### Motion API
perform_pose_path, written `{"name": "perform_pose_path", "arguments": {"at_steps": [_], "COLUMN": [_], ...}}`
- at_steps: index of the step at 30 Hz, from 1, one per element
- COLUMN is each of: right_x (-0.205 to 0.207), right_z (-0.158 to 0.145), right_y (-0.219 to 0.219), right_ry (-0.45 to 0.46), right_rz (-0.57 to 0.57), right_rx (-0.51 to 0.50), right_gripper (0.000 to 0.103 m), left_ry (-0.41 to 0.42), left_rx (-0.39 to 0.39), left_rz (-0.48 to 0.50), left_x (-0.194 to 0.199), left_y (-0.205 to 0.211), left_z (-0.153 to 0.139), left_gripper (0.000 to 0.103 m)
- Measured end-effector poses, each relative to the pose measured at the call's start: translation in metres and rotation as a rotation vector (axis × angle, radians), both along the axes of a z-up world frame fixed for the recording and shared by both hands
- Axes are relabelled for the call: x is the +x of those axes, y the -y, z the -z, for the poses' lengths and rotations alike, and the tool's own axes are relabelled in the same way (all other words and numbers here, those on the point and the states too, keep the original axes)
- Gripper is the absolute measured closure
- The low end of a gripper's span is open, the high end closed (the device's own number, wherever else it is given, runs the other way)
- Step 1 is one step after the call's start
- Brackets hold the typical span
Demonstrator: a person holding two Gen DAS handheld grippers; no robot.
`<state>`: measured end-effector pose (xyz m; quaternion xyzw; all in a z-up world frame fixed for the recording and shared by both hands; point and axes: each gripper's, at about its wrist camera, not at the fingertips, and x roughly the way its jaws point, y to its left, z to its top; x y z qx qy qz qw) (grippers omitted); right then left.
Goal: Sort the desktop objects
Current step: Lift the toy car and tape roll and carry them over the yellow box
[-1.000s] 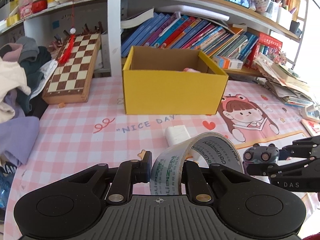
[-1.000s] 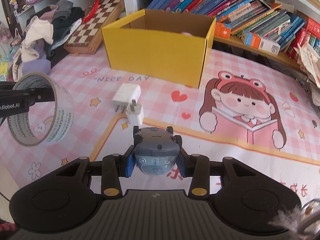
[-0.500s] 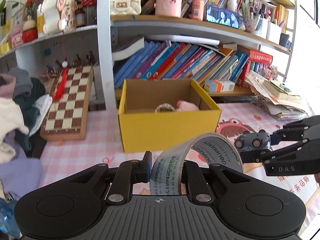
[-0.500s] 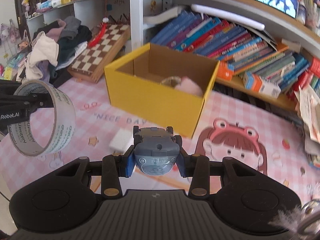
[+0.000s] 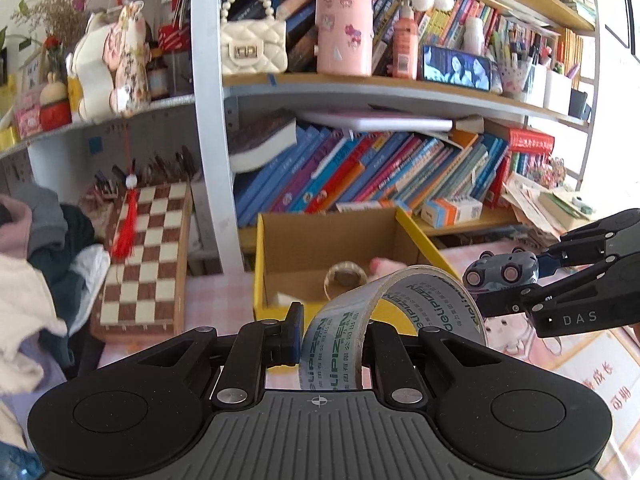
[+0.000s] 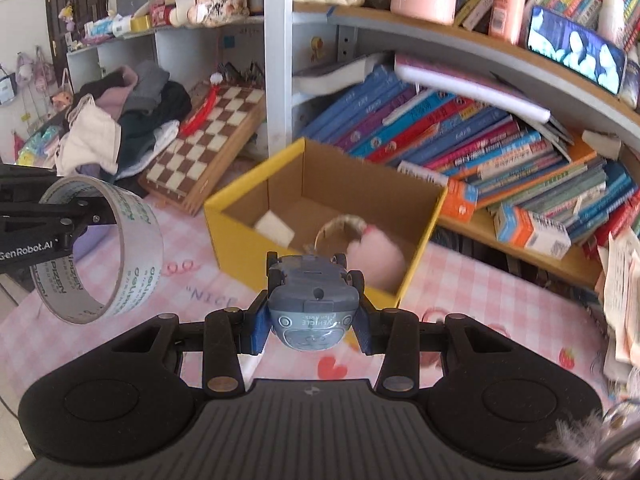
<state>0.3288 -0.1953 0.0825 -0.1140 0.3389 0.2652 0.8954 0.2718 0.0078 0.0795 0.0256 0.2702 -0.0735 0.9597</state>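
My left gripper (image 5: 331, 330) is shut on the wall of a clear tape roll (image 5: 384, 312) with green print, held in the air; the roll (image 6: 100, 248) also shows at the left of the right wrist view. My right gripper (image 6: 313, 320) is shut on a grey-blue toy car (image 6: 314, 300), seen from its underside in the left wrist view as the toy car (image 5: 500, 272). Ahead of both stands an open yellow cardboard box (image 6: 256, 200). Inside it lie a pink fluffy item (image 6: 376, 256), a ring-shaped item (image 5: 346, 278) and a white block (image 6: 274, 226).
A folded chessboard (image 5: 148, 256) with a red tassel leans at the box's left. A pile of clothes (image 6: 120, 120) lies further left. Slanted books (image 5: 360, 176) fill the shelf behind the box. A pink checked mat (image 6: 500, 320) covers the desk. Loose papers (image 6: 620, 280) lie at the right.
Both grippers have risen and come nearer the yellow box, each keeping its load. The box's inside and the upper shelves now show; the white plug on the mat has left view.
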Motion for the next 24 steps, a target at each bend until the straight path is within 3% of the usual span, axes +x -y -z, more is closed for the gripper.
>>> {"name": "perform_pose_path", "arguments": {"at_steps": [11, 24], "right_x": [0.043, 0.116], "right_z": [-0.018, 0.006], "right_y": [-0.006, -0.022], "right_ry": [0.040, -0.022], "right_rz": [-0.017, -0.027], "right_rx": [0.001, 0.001], "right_gripper": [0.064, 0.064], "left_ry": [0.041, -0.010], "left_rx": [-0.002, 0.038], "left_rz": [-0.013, -0.078], "left_x": [0.040, 0.118], "left_y": [0.007, 0.015], "left_z": [-0.016, 0.006], "left_gripper": [0.089, 0.089]}}
